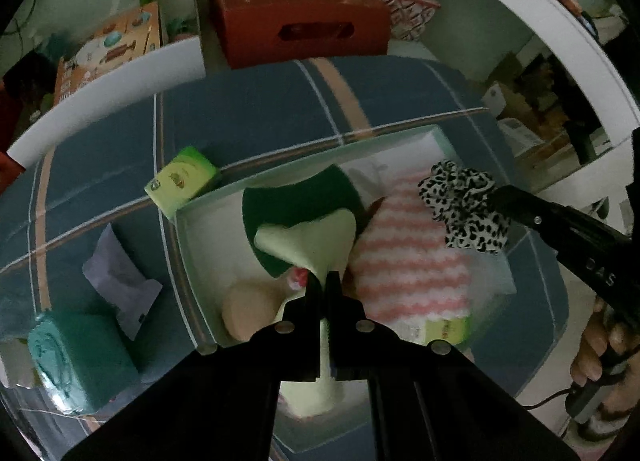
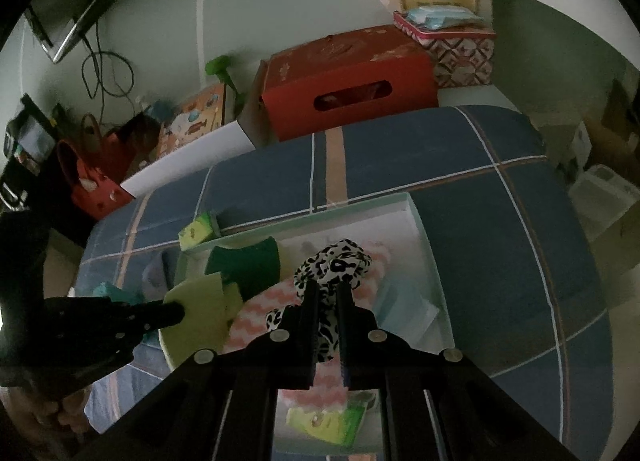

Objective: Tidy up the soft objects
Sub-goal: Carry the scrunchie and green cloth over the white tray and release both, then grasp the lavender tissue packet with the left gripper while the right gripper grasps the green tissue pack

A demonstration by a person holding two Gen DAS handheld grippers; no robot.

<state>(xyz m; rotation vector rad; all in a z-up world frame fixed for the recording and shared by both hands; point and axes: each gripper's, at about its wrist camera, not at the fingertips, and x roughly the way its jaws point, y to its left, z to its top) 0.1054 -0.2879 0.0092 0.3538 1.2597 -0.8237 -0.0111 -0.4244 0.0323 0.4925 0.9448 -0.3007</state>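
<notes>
over the white tray (image 1: 188, 229) on the blue plaid bedcover (image 1: 260, 109), left gripper (image 1: 327, 281) pinched tight on a pale green sponge (image 1: 308, 241), its dark green scouring side (image 1: 288, 197) turned toward the tray's far wall. right gripper (image 2: 328, 293) clamped on a black-and-white spotted scrunchie (image 2: 336, 261), held above the pink-and-white striped cloth (image 1: 408, 261) lying in the tray. outside the tray: small green box (image 1: 182, 177) touching its far corner, teal packet (image 1: 76, 357) and lavender pouch (image 1: 116, 277) to the left.
</notes>
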